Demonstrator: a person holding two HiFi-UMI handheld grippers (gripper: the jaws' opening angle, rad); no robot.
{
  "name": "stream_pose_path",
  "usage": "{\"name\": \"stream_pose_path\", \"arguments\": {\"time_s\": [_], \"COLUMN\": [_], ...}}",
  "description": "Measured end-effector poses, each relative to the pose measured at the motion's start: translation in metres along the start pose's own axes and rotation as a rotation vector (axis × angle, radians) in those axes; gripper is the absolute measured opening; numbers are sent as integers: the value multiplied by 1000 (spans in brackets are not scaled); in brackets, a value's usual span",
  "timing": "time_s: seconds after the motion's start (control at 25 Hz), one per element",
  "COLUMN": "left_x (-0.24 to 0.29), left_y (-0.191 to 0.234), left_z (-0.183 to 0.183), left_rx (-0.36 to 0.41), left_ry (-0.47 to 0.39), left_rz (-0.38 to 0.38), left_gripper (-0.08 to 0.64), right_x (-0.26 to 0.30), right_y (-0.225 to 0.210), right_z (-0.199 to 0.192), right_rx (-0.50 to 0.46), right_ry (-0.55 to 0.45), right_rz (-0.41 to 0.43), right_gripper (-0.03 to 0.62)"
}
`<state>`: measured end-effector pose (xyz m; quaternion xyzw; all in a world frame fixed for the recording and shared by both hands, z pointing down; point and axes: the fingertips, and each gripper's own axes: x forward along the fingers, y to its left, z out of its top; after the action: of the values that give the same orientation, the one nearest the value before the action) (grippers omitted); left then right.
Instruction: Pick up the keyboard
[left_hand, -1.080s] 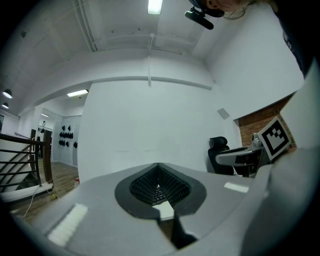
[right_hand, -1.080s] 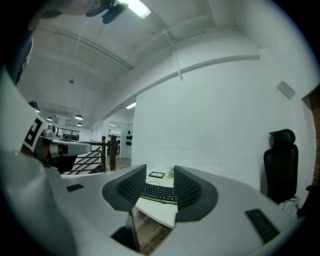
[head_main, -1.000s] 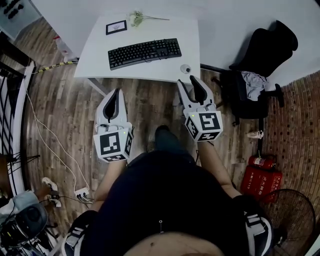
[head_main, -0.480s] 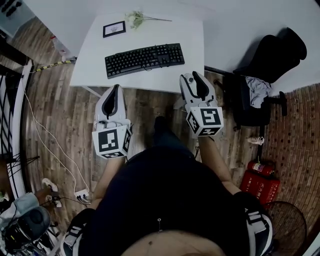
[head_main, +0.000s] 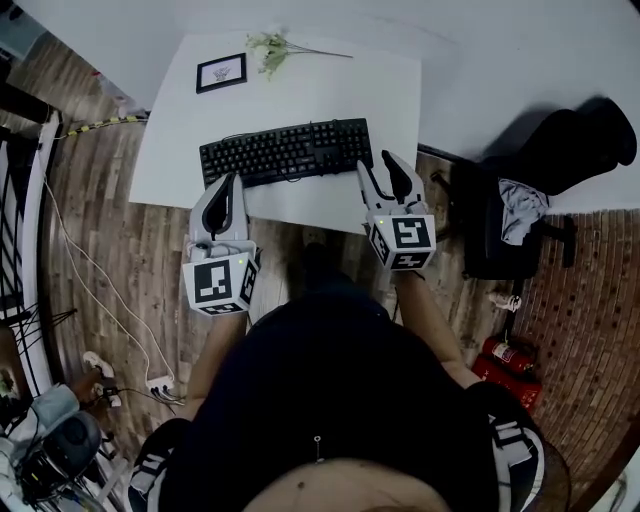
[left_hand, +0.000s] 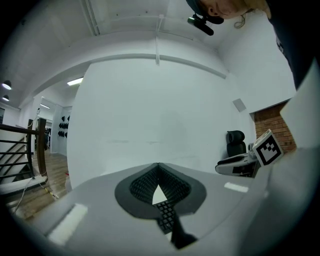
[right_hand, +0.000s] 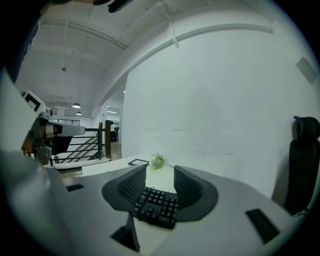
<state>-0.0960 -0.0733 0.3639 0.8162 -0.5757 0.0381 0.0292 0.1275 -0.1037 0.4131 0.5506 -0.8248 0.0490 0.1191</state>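
1. Just past the tips of both grippers lies the keyboard (head_main: 283, 152) — long, flat and black, with rows of small bumpy keys — on a smooth white table (head_main: 330, 90).
2. The left gripper (head_main: 231, 182) has its fingers pressed together with nothing between them, near the keyboard's left end.
3. The right gripper (head_main: 379, 165) has its fingers spread apart. The keyboard's right end sits just ahead of the gap, likely so they can close on it.
4. The pads (right_hand: 133, 185) look dark and ribbed — good for not slipping.

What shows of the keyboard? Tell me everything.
The keyboard is black, full-size, plastic-looking, with a number pad at its right end. It lies flat, askew, near the front edge of the white table. Only the table seems to touch it; the open right gripper is short of its right end.
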Motion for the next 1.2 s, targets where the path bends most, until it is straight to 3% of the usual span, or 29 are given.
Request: {"name": "stream_pose_path", "arguments": {"time_s": [0.32,0.68,1.2], "left_x": [64,105,109], "left_y": [18,19,26], "left_z": [-23,-52,-66], "left_rx": [4,-32,-66], "left_ry": [77,149,203], "left_rz": [53,77,118], "left_gripper": [11,11,11], "right_x": [71,111,123], "right_y": [-38,-63,-69], "right_z": [-48,-107,-164], "right_rx": [0,27,242], "right_ry": [139,291,487], "right_rz": [58,121,214], "right_gripper": [161,161,186]}}
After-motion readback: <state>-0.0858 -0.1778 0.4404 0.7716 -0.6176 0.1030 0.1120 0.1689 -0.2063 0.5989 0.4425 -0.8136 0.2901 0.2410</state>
